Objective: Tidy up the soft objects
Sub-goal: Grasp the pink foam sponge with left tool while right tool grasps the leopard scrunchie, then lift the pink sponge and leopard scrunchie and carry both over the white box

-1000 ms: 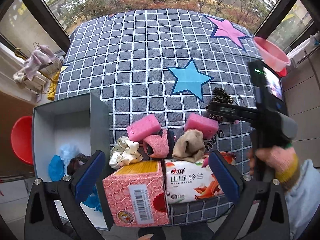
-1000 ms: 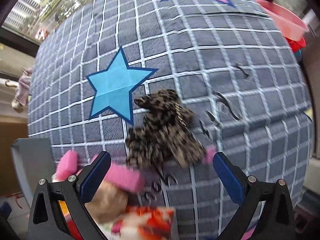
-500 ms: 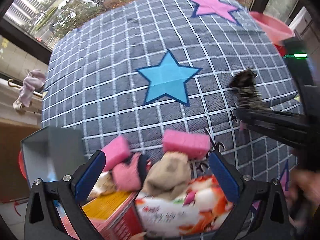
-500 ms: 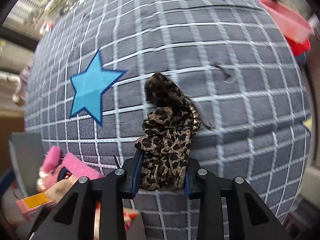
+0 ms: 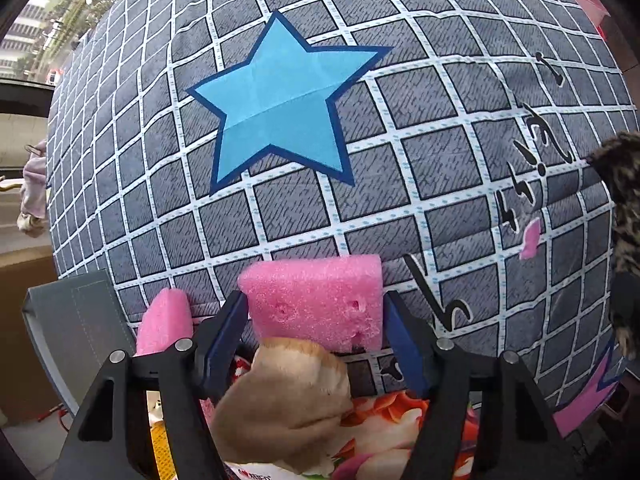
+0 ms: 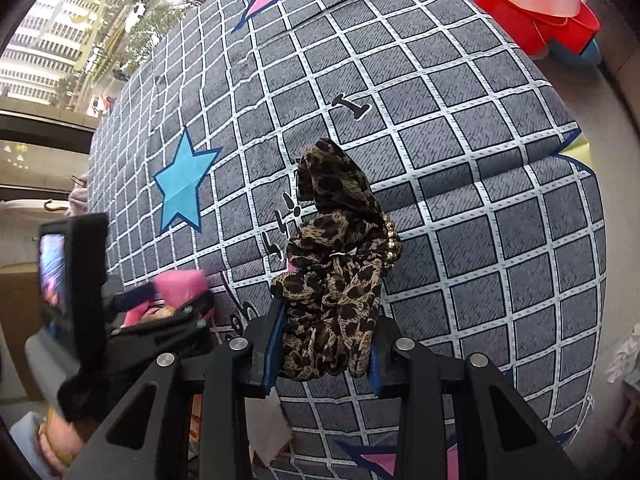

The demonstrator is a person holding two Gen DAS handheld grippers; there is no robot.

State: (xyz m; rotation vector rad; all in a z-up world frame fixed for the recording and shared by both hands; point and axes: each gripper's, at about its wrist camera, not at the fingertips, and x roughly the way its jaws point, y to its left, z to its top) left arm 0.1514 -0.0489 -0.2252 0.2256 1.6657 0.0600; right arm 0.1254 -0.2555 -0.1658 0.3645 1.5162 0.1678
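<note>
A pink sponge block [image 5: 312,280] lies on the checked bedspread [image 5: 400,160]. My left gripper [image 5: 315,304] points down over it. Its jaws are closing, and the blue pads [image 5: 230,332] touch the block's two ends. In front of the block sit a tan cloth bundle [image 5: 288,392] and a second pink sponge [image 5: 164,320]. My right gripper [image 6: 320,344] is shut on a leopard-print scrunchie [image 6: 336,264] and holds it above the bed. The scrunchie [image 5: 624,200] also shows at the right edge of the left wrist view. The left gripper [image 6: 168,304] and the sponge [image 6: 180,284] appear at the left of the right wrist view.
A grey open box [image 5: 76,328] stands at the bed's near left corner. A flowered tissue pack [image 5: 384,420] lies under the tan bundle. A small pink scrap [image 5: 530,238] rests on the cover. Red and pink basins [image 6: 532,0] sit beyond the far right corner. Windows lie behind the bed.
My left gripper came down onto the pink block and its jaws narrowed around it. My right gripper shut on the leopard scrunchie and carried it off the bed to the right.
</note>
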